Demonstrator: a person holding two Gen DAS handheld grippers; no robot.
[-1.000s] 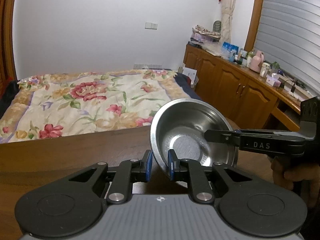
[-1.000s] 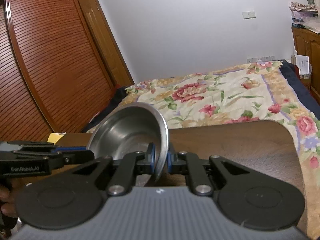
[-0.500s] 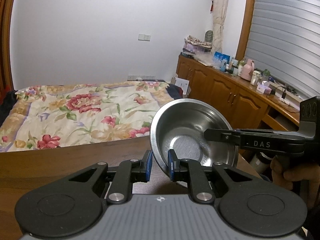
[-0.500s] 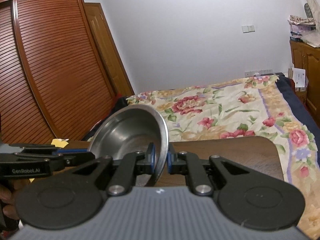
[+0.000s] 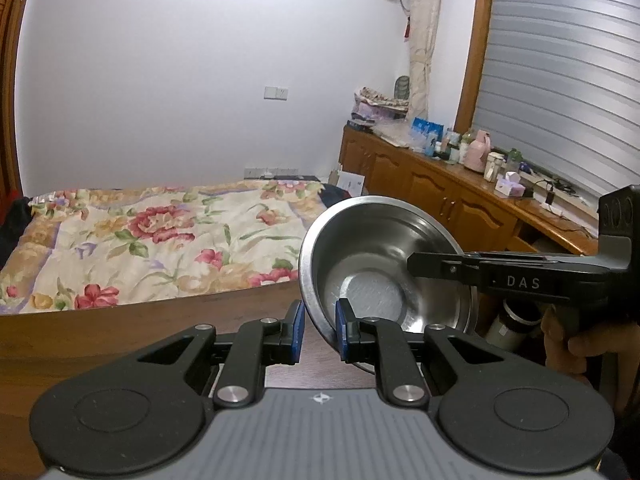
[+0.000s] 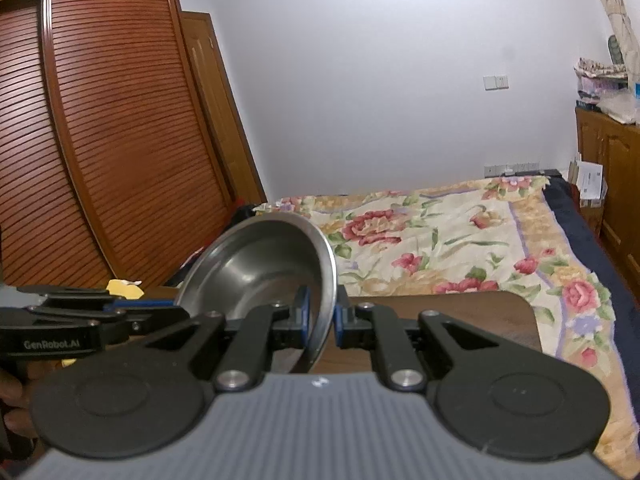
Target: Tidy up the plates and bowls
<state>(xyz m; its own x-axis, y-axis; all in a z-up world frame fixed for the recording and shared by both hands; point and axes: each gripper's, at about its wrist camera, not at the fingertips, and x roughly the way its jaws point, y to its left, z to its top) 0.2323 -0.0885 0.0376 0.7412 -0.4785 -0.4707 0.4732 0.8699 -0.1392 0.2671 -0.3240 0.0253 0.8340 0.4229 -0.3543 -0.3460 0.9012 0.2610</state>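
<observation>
**Steel bowl held by both grippers**

Left wrist view: the left gripper has its jaws astride the steel bowl's rim, with a gap showing; bowl tilted above the table.

Right wrist view: the right gripper jaws clamp the rim.

Soft, even indoor light; fisheye-bent edges, slight overall blur.

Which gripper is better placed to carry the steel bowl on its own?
Right, probably. The right gripper pinches the rim of the steel bowl snugly, while the left gripper shows a gap beside the rim.
</observation>
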